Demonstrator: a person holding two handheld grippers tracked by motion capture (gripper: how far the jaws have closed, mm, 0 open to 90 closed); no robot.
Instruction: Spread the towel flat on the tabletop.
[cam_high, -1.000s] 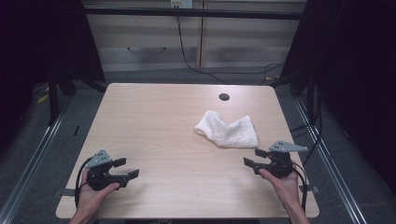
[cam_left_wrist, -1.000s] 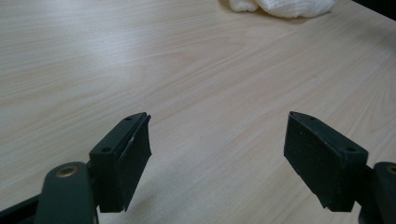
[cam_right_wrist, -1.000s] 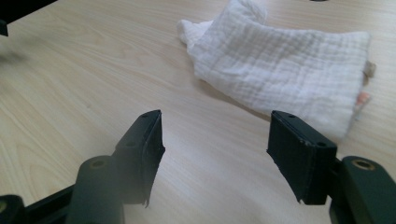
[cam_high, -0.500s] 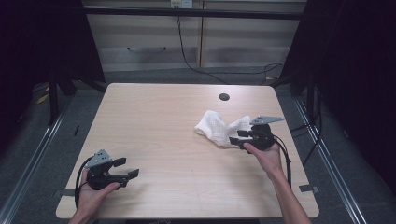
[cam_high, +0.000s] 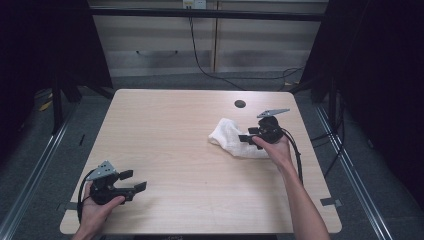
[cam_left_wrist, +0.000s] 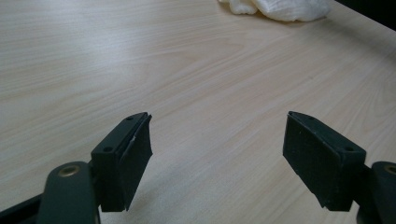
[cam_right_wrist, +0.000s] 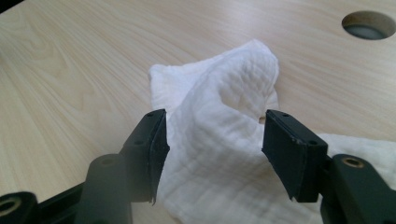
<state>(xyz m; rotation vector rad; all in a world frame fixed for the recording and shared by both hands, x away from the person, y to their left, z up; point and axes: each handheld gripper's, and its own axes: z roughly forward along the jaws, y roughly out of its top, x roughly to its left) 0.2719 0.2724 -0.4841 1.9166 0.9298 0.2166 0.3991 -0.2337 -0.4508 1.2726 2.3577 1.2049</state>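
Cloth: a crumpled white cloth (cam_high: 235, 139) lies on the right half of the tabletop (cam_high: 175, 135), just this side of the round cable hole (cam_high: 240, 104).
Cloth shape: in the right gripper view a raised fold of the cloth (cam_right_wrist: 224, 116) stands up in a hump, with a flatter part spreading out beneath it toward the lower right.
Right gripper: the right gripper (cam_high: 248, 138) sits at the cloth's right end, held by the person's right hand (cam_high: 275, 150), its grey plate on the side toward the cable hole.
Right jaws: they have just been opening and stand wide, one on each side of the raised fold (cam_right_wrist: 212, 158); the left pad seems to brush the fabric edge, though the view is too close to be sure, and the right pad stands clear of it.
Left gripper: the left gripper (cam_high: 134, 181) rests low at the near left corner of the tabletop, well apart from the cloth, in the person's left hand (cam_high: 97, 207).
Left jaws: wide apart with bare wood between them (cam_left_wrist: 217, 158); the cloth (cam_left_wrist: 275, 8) shows far off beyond them.
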